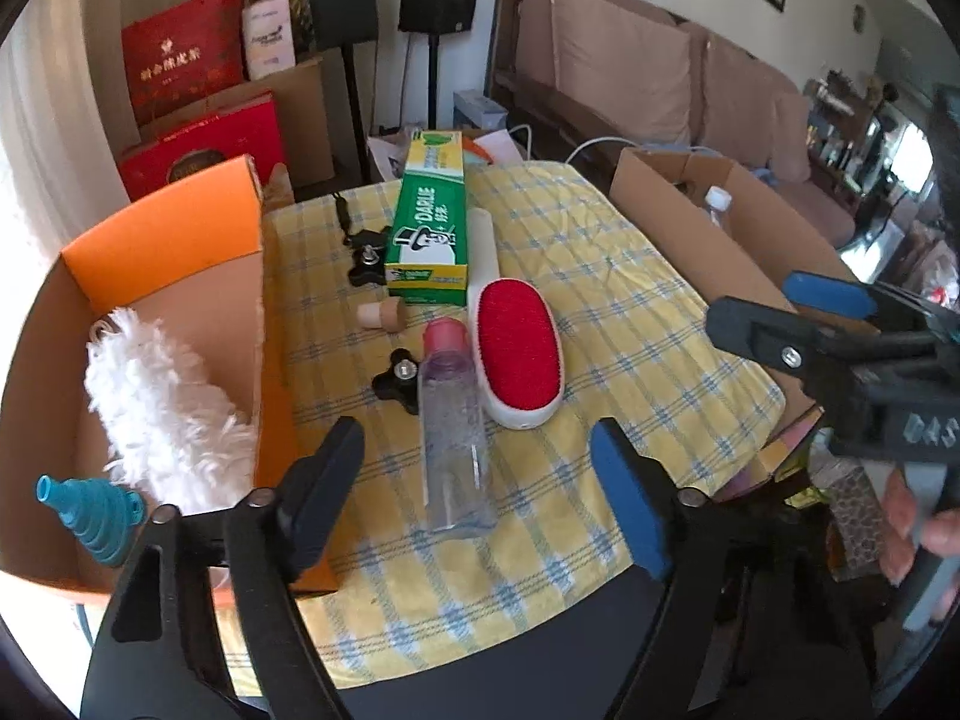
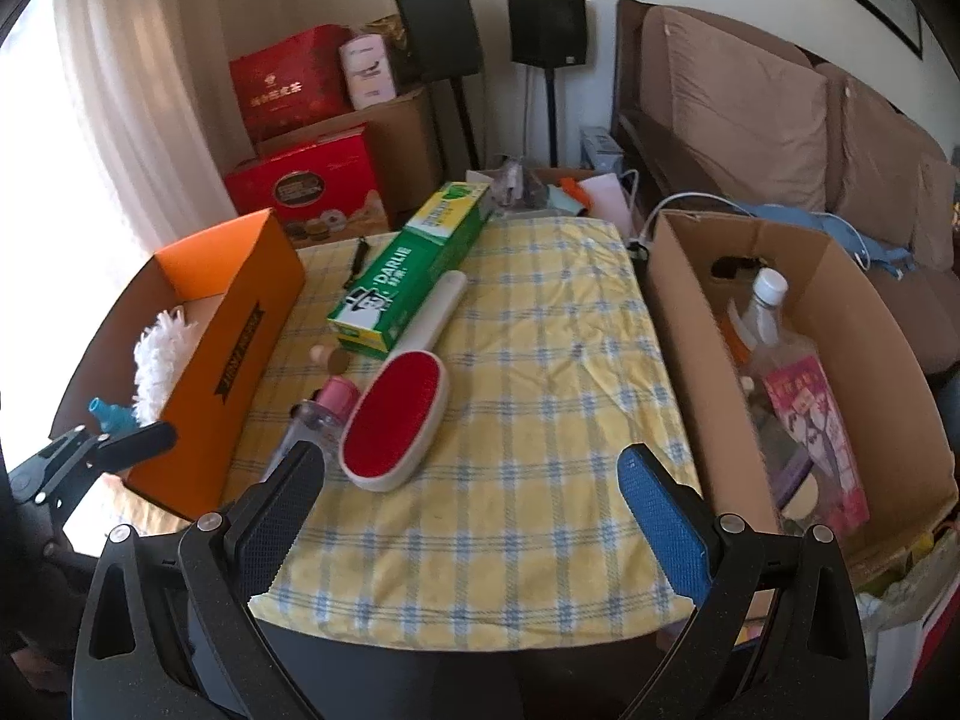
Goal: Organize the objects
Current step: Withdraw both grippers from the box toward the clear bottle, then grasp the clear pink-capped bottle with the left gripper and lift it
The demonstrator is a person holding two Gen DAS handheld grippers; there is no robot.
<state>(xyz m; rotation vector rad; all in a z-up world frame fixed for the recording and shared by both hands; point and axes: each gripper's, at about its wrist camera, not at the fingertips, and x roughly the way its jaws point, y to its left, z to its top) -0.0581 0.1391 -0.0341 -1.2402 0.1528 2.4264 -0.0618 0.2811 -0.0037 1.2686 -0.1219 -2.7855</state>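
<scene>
We note the clear bottle (image 1: 453, 432) with its pink cap (image 1: 445, 336) lying on its side on the yellow checked cloth (image 1: 600, 312), toward the table's left edge, cap pointing away from us. Touching its right flank lies the lint brush (image 1: 519, 354), red pad up, white handle (image 1: 483, 240) running back alongside the green toothpaste box (image 1: 429, 228). That box reaches to the far edge of the table. Just left of the bottle's cap sit 1 wooden cork stopper (image 1: 379, 315) and 1 black knob (image 1: 399, 381); a 2nd black knob (image 1: 366, 267) with a cord lies further back.

The left gripper (image 1: 477, 480) hangs over the bottle's lower half, jaws part-way apart, bottle between the fingers (image 1: 327, 480) but no pad touching it. The right gripper (image 2: 474, 516) hovers over bare cloth near the table's near edge, jaws wide, holding nothing.

At the left edge stands the orange box (image 1: 162, 222), holding a white fluffy duster (image 1: 162, 408) and a teal collapsible funnel (image 1: 96, 510). At the right edge stands a brown cardboard box (image 2: 678, 324) with a white-capped bottle (image 2: 765, 300) and a pink packet (image 2: 816, 420) inside. Beyond the far edge we see red gift boxes (image 2: 312, 180), 2 black speakers (image 2: 546, 24) and a sofa (image 2: 750, 108).
</scene>
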